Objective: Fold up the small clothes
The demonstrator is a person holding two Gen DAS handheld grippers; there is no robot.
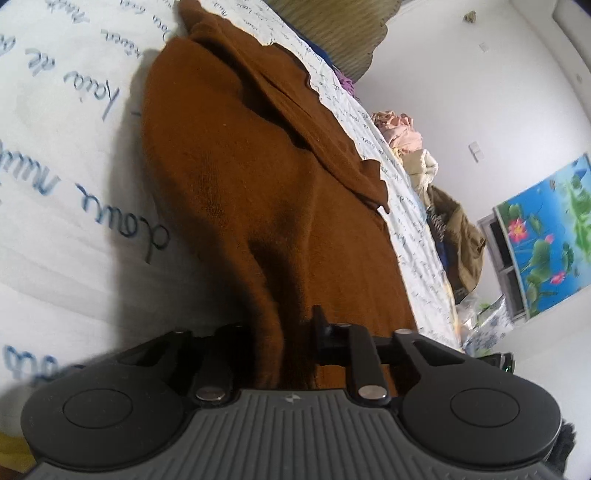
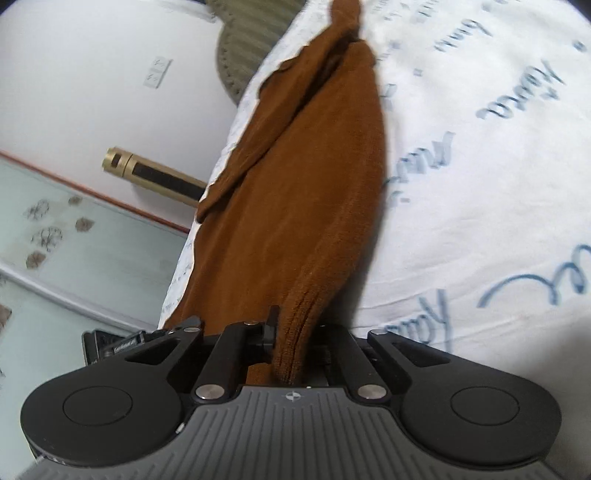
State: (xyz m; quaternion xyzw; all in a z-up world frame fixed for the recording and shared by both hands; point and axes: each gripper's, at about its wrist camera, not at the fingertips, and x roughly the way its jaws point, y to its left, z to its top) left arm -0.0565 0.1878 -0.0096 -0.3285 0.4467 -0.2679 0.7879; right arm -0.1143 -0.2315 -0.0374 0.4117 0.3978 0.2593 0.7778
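Nearest, the left gripper [image 1: 291, 332] is clamped on a fold of the brown garment [image 1: 240, 177], which lies along the bed [image 1: 55, 166] on its script-printed sheet. Right of it a clothes pile [image 1: 402, 129] lines the bed's far edge. The right gripper [image 2: 291, 332] pinches another bunched edge; a gold tube [image 2: 147, 173] stands left, beside the bed.

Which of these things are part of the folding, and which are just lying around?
In the job:
- brown garment
- left gripper, pinching it
- right gripper, pinching it
- bedsheet under it

Lying about:
- heap of clothes
- pillow
- flower picture
- gold tube
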